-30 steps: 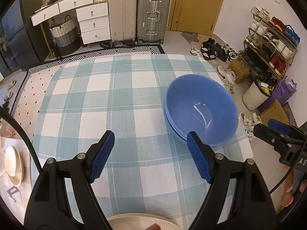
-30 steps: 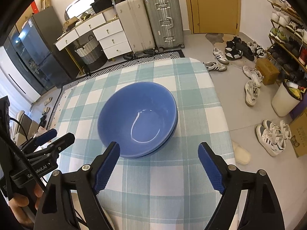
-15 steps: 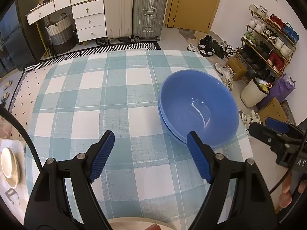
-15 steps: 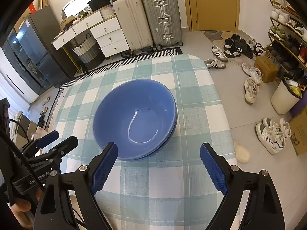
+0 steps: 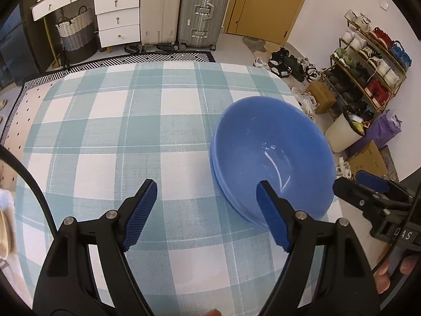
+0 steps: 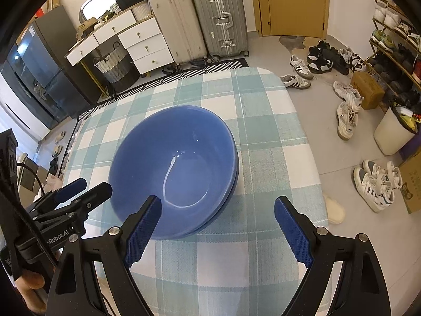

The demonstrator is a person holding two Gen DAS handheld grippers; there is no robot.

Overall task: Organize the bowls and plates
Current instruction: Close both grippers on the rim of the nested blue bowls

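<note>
Left tool [image 5: 206, 210], black plastic arms, ribbed blue pads [image 5: 139, 214], silver screw heads, black cable along its side, right tool [image 6: 218, 230] alike, white lettering on the body, fingertips [image 5: 386, 284] gripping the handle

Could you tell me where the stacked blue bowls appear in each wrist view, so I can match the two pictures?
Left wrist: the blue bowls sit right of centre, behind the left gripper's right-hand finger.
Right wrist: the bowls lie centre-left, behind the right gripper's left-hand finger.
Shared landmark: the silver suitcase beyond the table.
</note>
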